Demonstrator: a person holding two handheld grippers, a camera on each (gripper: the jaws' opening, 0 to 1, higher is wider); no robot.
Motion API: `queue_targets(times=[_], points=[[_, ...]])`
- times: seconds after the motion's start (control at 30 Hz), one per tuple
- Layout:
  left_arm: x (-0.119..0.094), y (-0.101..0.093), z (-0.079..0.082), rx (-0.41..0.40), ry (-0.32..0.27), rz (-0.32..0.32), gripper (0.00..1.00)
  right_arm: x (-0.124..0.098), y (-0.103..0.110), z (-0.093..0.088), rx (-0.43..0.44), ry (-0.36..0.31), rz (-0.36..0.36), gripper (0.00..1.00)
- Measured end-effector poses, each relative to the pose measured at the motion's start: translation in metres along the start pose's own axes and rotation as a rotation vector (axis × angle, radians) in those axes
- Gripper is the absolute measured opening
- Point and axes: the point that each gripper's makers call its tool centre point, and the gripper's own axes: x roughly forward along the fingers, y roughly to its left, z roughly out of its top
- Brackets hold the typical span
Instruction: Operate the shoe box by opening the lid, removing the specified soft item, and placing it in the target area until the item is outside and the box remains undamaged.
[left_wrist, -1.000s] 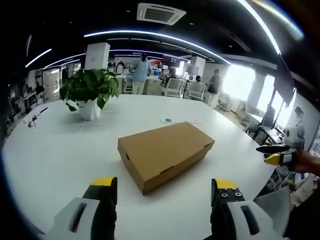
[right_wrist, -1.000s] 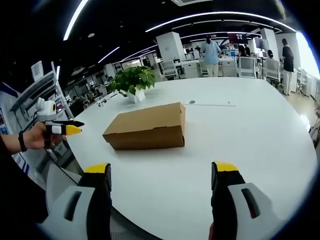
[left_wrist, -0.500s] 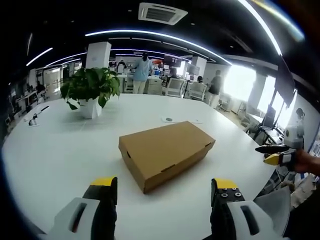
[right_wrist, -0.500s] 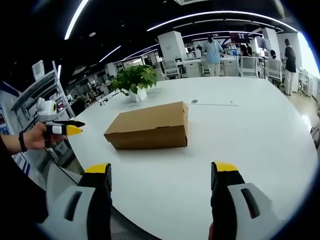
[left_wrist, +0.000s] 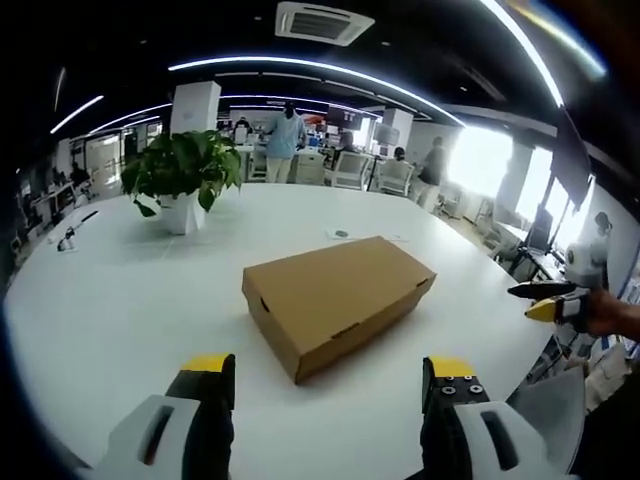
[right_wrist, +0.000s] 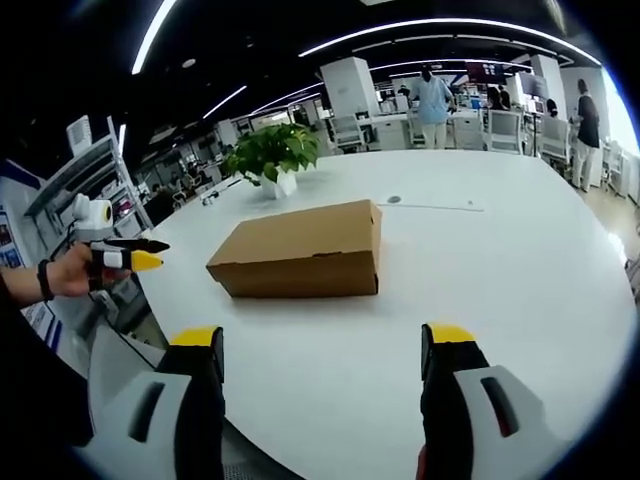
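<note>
Brown cardboard shoe box (left_wrist: 340, 303) sits closed, lid down, toward the middle of the white desk (left_wrist: 110, 310), lying at an angle to the near edge in the left gripper view; in the right gripper view I see the same box (right_wrist: 299, 249) with one long side facing me. I read nothing on top of it and nothing touching it. My left gripper (left_wrist: 325, 375) hangs above the near edge of the desk with its two yellow-tipped jaws set wide apart and nothing between them, well short of the box. My right gripper (right_wrist: 322, 345) is in the same condition: jaws spread, empty, over the near desk edge and clear of the box. In the right gripper view the left gripper (right_wrist: 125, 255) appears at the left, held in a hand (right_wrist: 70, 272) off the desk's edge. In the left gripper view the right gripper (left_wrist: 548, 300) comes in from the right, also off the desk edge. A potted plant (left_wrist: 180, 180) in a white pot stands near the far left edge of the desk, well apart from the box. A small flat paper (left_wrist: 352, 236) lies on the desk beyond the box. Several people (left_wrist: 288, 145) stand among chairs past the far edge.
</note>
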Motion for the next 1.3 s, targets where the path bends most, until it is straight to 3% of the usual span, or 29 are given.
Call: queue_targets(times=[0.23, 0.73, 1.3], points=[[0.010, 0.006, 0.000, 0.026, 0.016, -0.020, 0.78, 0.017, -0.002, 0.010, -0.012, 0.008, 0.022, 0.76], [0.030, 0.023, -0.003, -0.004, 0.023, -0.018, 0.77, 0.063, 0.000, 0.029, -0.046, 0.036, 0.079, 0.75], [0.064, 0.038, -0.006, -0.029, 0.021, -0.033, 0.76, 0.114, -0.013, 0.033, -0.074, 0.080, 0.086, 0.69]])
